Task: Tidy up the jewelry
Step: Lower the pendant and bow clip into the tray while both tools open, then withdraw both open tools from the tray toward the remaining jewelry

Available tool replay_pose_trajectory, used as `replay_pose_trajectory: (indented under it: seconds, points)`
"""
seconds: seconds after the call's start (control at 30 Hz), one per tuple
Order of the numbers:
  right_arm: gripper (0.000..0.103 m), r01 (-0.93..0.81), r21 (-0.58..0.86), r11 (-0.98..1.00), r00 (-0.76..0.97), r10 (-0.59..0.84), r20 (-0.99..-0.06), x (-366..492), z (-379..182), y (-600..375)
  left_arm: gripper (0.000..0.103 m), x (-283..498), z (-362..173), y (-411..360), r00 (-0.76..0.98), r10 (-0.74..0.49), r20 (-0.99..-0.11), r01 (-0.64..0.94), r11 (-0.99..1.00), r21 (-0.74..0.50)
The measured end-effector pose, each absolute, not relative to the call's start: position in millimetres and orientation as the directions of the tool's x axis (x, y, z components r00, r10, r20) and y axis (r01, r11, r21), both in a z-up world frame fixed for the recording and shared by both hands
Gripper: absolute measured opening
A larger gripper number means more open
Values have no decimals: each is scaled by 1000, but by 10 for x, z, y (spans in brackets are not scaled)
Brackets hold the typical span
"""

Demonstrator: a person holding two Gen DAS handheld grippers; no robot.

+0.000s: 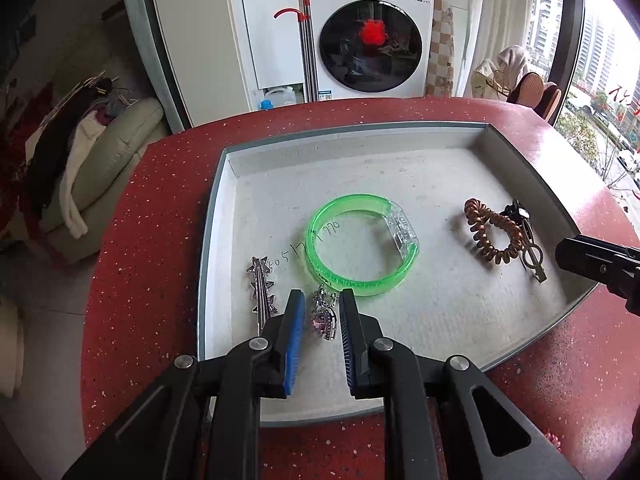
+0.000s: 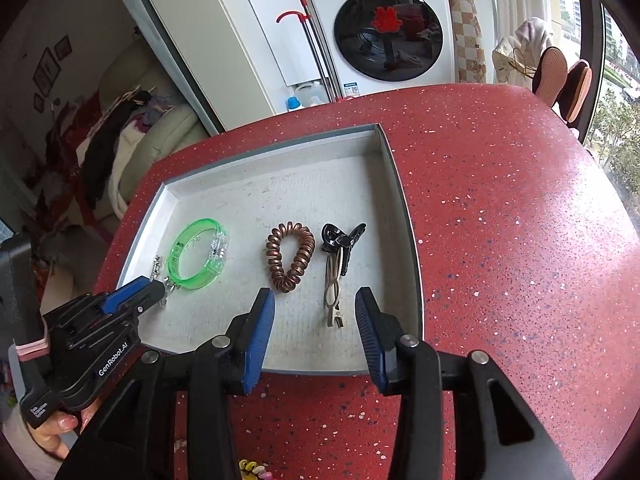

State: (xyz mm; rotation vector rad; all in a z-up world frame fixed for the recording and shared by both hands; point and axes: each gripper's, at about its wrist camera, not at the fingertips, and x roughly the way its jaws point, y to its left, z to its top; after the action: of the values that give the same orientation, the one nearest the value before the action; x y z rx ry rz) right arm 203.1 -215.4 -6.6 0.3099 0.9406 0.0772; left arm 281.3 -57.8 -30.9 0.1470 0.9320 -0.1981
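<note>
A grey-rimmed tray (image 1: pixel 224 184) lined with white felt sits on the red table (image 1: pixel 132 216). In it lie a green bangle (image 1: pixel 356 248), a silver star hair clip (image 1: pixel 262 286), a copper spiral hair tie (image 1: pixel 494 232), a black claw clip (image 2: pixel 342 238) and a long metal clip (image 2: pixel 332 292). My left gripper (image 1: pixel 320 300) is open, its jaws either side of a purple heart pendant (image 1: pixel 323 320) that lies on the felt. My right gripper (image 2: pixel 316 300) is open and empty above the tray's near edge, just in front of the metal clip.
A washing machine (image 1: pixel 368 32) and white cabinet stand beyond the table. A sofa with clothes (image 1: pixel 100 148) is at the left. Windows are at the right. Small coloured items (image 2: pixel 252 470) lie at the table's near edge.
</note>
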Motion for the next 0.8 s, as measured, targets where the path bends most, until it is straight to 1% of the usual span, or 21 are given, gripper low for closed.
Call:
replay_pose_trajectory:
  seconds: [0.2,0.23,0.27,0.3,0.37,0.5,0.57,0.63,0.67,0.7,0.73,0.8]
  points:
    - [46,72,312,947,620,203,-758,1827,62,-2130,37,2711,-176,-501,604,-121,-787,226,974,23]
    - [46,72,316,946,620,206,-757,1793,68,-2123,52,2689,-156,-490,608,-125,-784,226,974,20]
    - [46,72,316,946,620,206,-757,1761,73,-2119,96,2668,-134,-480,614,-124,-780,221,975,18]
    - [46,73,316,946,621,205,-757,1725,70,-2119,103,2632,-99,-459,631,-124,-766,209,978,14]
    - [47,73,314,947,619,204,-759,1669,67,-2105,103,2549,-14,-442,669,-129,-732,207,978,16]
    - [49,75,318,945,620,205,-757,1540,75,-2078,103,2450,82,-440,681,-139,-719,221,975,22]
    - [63,72,323,944,622,211,-754,1471,89,-2065,103,2377,136,-410,694,-139,-706,220,975,24]
    - [63,65,320,945,629,210,-748,1393,111,-2051,103,2301,180,-371,703,-141,-697,218,976,23]
    - [69,65,313,947,635,203,-746,1351,120,-2040,103,2261,193,-346,704,-144,-695,219,976,20]
    - [77,69,302,951,642,190,-743,1317,130,-2028,103,2226,200,-322,700,-148,-698,221,975,14]
    - [89,72,293,953,653,177,-736,1273,144,-2021,103,2194,201,-295,694,-153,-704,222,975,7]
    - [96,75,276,958,664,159,-731,1188,162,-2001,103,2116,185,-235,679,-168,-715,221,975,-19]
